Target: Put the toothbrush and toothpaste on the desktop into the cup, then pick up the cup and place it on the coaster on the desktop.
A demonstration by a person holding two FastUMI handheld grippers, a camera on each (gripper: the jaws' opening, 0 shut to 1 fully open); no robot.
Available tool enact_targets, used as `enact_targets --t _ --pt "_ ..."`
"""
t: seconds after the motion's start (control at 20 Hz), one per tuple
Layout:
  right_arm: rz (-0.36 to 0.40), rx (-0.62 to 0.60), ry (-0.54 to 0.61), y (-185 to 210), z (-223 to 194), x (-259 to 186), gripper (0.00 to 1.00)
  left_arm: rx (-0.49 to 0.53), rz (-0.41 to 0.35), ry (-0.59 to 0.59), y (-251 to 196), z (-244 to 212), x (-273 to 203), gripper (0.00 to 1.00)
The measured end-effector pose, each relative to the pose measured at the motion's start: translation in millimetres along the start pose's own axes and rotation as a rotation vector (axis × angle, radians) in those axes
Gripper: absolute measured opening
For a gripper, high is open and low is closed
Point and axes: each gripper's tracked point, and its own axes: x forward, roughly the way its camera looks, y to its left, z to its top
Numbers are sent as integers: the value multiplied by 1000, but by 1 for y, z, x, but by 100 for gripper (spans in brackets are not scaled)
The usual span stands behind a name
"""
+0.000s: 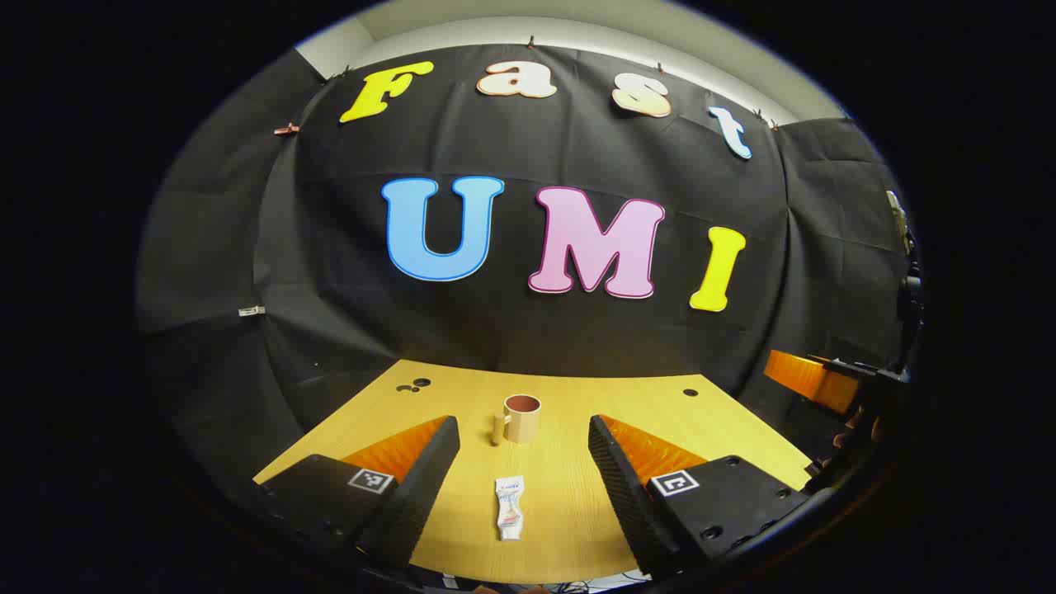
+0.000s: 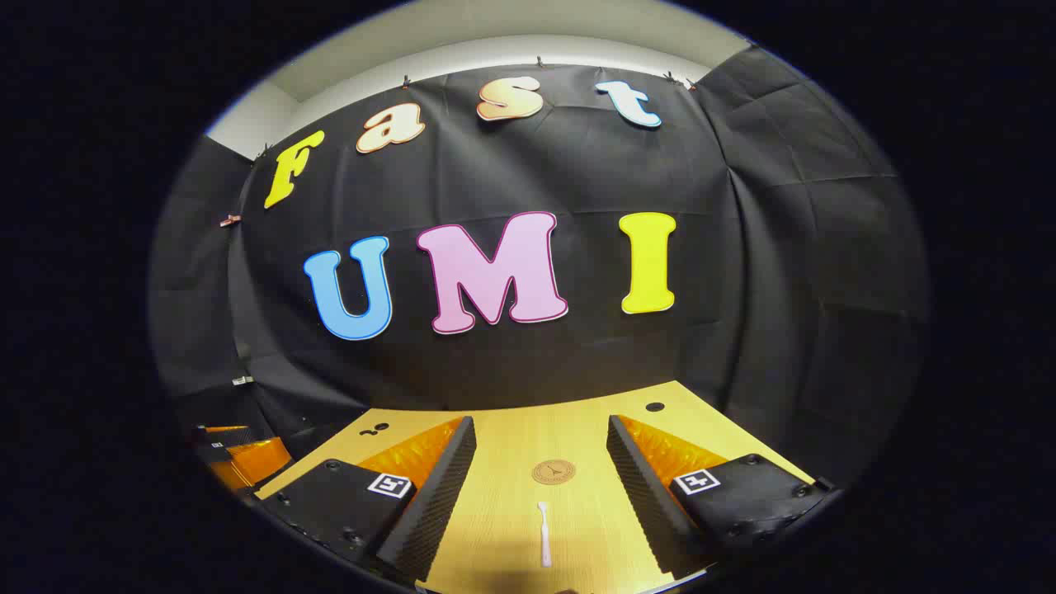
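1. Left claw [image 1: 524,462] hangs spread over the counter [image 1: 577,396], nothing gripped; the toothpaste [image 1: 510,507] lies flat between its fingers, the cup [image 1: 520,417] upright just beyond.
2. Right claw [image 2: 540,466] is spread too; the toothbrush [image 2: 544,535] lies lengthwise between its fingers, coaster [image 2: 553,471] ahead.
3. Each claw looks lined up for a straight pinch.

The surface [image 1: 577,511] is a warm yellow wood with fine, pale grain and a few small black round holes near its far edge. The cup [image 1: 520,417] is beige outside, with a reddish-brown inside. The toothpaste [image 1: 509,507] is a white tube carrying red and blue print. The toothbrush [image 2: 544,533] is plain white. The coaster [image 2: 553,471] is a tan disc, close to the wood's tone, with a darker ring and small dark mark at its middle.
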Motion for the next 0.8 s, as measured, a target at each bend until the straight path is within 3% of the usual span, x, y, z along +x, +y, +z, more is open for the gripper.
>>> enact_targets --t 0.5,0.8 --pt "-18 -48 71 -9 -20 12 98 -18 4 16 2 -8 10 98" --pt "32 -62 83 8 -22 19 98 -20 0 19 2 -10 16 98"
